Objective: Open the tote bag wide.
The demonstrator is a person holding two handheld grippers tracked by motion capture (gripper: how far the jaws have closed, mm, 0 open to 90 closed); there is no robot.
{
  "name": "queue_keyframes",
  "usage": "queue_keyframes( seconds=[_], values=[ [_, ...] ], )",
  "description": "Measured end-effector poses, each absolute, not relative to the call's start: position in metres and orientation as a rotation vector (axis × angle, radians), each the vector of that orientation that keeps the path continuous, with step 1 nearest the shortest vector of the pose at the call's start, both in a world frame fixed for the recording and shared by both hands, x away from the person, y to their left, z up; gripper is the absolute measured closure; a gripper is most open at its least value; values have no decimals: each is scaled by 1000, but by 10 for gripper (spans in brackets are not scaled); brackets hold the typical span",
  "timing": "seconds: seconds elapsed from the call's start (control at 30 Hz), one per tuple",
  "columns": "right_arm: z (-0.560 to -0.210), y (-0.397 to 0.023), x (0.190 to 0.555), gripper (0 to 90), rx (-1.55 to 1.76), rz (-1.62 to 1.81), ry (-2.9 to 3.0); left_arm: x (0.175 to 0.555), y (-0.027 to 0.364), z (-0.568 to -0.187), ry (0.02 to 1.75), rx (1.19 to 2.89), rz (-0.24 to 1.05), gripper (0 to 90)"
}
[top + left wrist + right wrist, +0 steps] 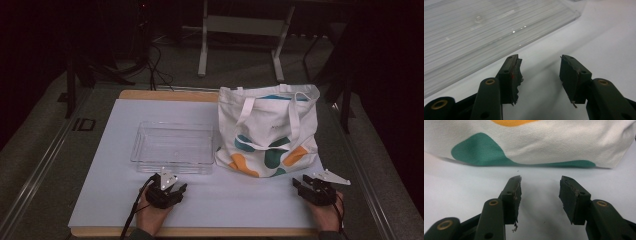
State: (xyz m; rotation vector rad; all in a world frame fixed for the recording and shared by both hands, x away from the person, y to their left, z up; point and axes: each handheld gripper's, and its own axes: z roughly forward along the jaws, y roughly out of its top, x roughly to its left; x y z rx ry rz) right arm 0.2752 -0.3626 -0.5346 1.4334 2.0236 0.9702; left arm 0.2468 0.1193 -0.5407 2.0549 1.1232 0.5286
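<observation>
A clear plastic tray (172,146) lies on the white table sheet (115,150), left of a white tote bag (270,131) with teal and orange blotches. My left gripper (172,186) rests low on the sheet just in front of the tray's near wall (486,30), jaws open with nothing between them (540,75). My right gripper (306,182) sits near the sheet's right edge, in front of the bag's lower right corner. Its jaws are open and empty (540,195), pointing at the bag's bottom hem (536,152).
The white sheet covers a wooden tabletop (165,95). Behind the table stand a metal frame's legs (202,55) and loose cables (157,70) on the floor. The person's hands (150,217) come in at the near edge.
</observation>
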Motion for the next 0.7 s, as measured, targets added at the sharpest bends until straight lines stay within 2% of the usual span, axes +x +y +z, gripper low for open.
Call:
queue_keyframes(
  seconds=[0.7],
  values=[
    [-534, -360, 273, 553, 1403, 964, 2034, 248, 120, -541, 1105, 2062, 476, 553]
  ],
)
